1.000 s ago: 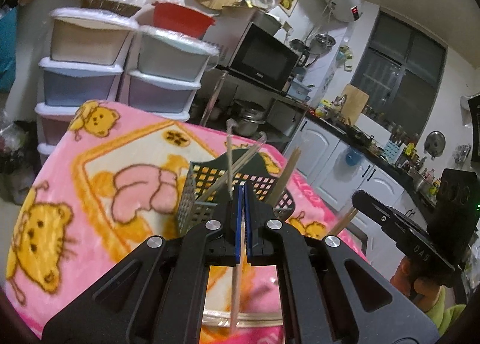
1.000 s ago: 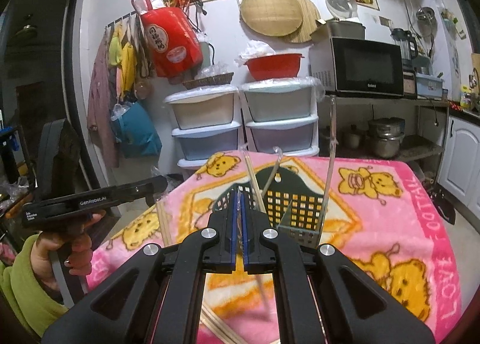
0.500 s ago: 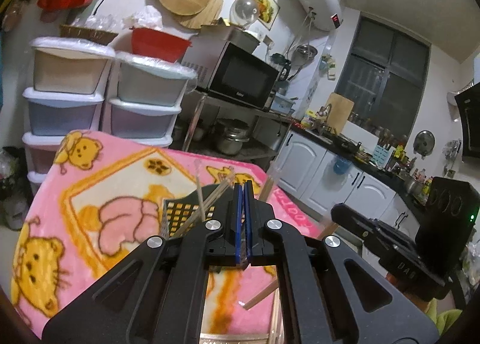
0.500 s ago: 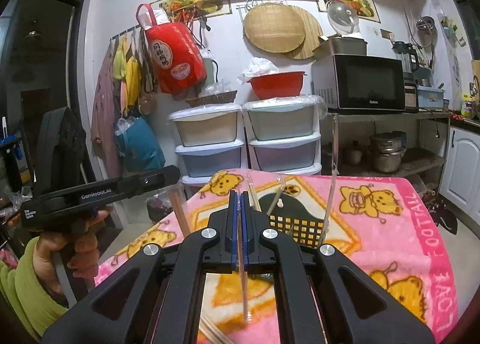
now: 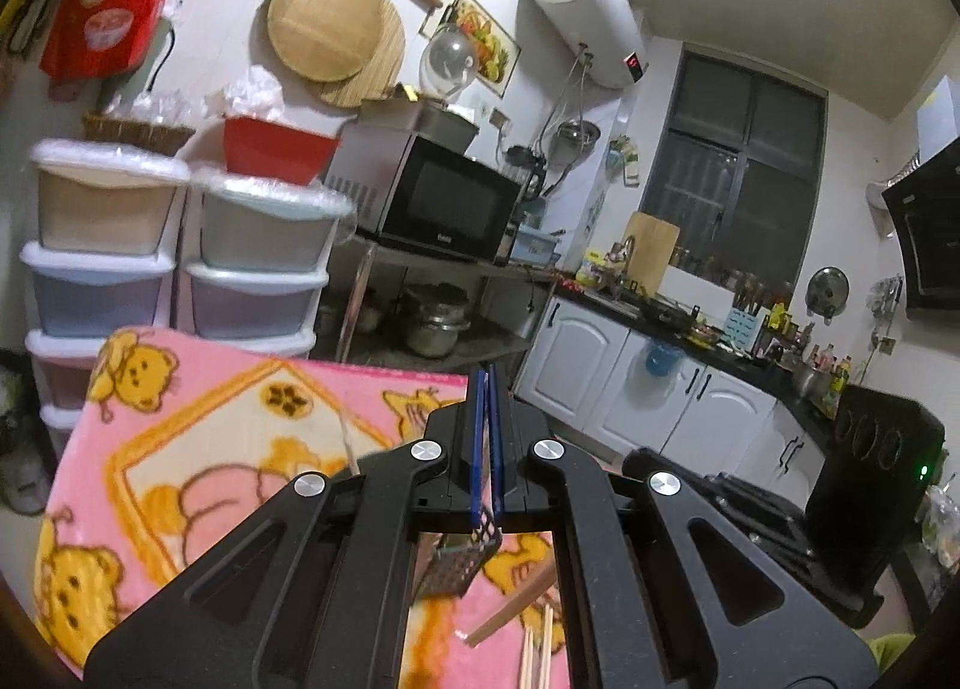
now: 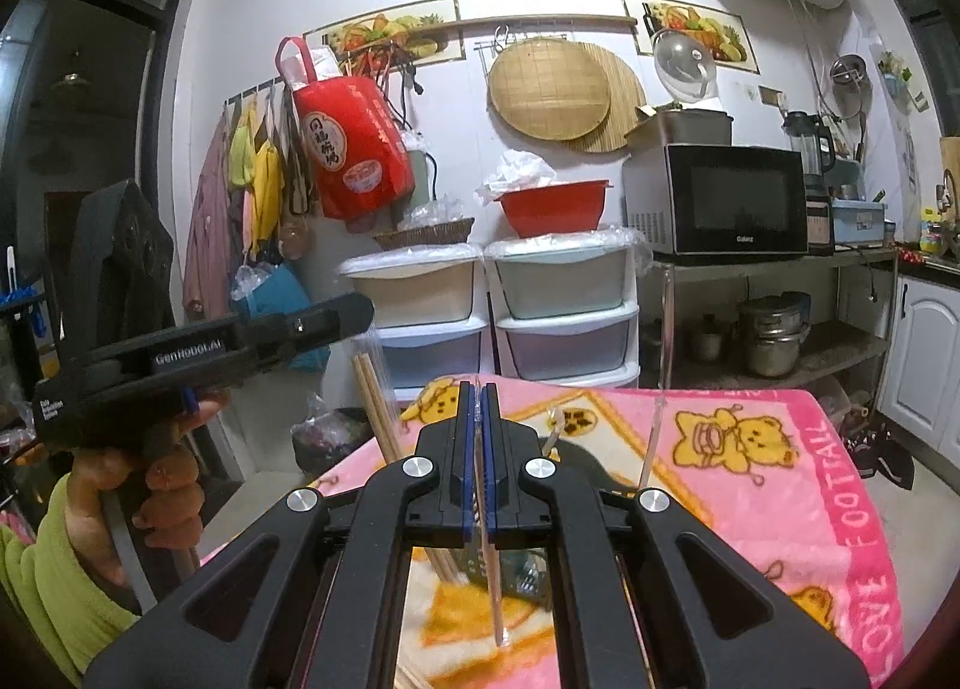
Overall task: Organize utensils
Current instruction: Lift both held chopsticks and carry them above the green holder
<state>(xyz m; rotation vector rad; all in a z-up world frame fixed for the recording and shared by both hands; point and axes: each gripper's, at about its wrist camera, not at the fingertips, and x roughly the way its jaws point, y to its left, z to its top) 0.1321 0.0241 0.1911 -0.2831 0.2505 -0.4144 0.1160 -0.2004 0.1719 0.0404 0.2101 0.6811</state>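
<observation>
the blanket (image 6: 750,485) covers the table, and all places here run from it. on the blanket stands the utensil basket (image 6: 522,572), with chopsticks (image 6: 378,419) rising from its left part and a clear stick (image 6: 651,443) rising at its right. more chopsticks (image 5: 537,650) lie flat on the blanket near its front edge. behind the blanket stand two stacks of drawer bins (image 6: 564,317) side by side; a bowl (image 6: 552,209) sits on top of them. right of the bins, behind the blanket's far right corner, a rack carries a microwave (image 6: 717,200) above pots (image 6: 771,338).
</observation>
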